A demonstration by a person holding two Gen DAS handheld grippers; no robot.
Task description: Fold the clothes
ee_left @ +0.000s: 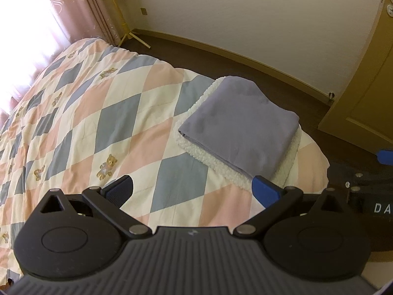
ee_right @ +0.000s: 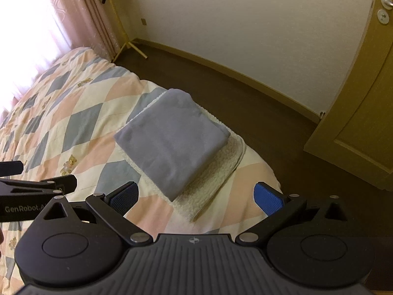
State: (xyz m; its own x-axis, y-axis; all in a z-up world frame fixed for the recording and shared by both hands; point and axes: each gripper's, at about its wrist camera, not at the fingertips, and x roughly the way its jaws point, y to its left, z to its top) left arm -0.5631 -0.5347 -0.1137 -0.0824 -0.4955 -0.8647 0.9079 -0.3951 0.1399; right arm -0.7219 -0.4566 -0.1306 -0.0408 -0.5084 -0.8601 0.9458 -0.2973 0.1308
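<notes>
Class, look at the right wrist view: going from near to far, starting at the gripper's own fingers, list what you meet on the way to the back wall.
Right hand-held gripper → folded grey garment on the white fleece → checked quilt → dark floor → baseboard → white wall.

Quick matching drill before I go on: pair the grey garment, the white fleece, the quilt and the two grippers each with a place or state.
Things:
1. grey garment
2. white fleece
3. quilt
4. left gripper and right gripper

Places or states:
A. covers the bed
B. open, holding nothing
C. folded, on top of the stack
D. bottom of the stack, edges showing

Pairs: 1-C, 2-D, 3-A, 4-B
</notes>
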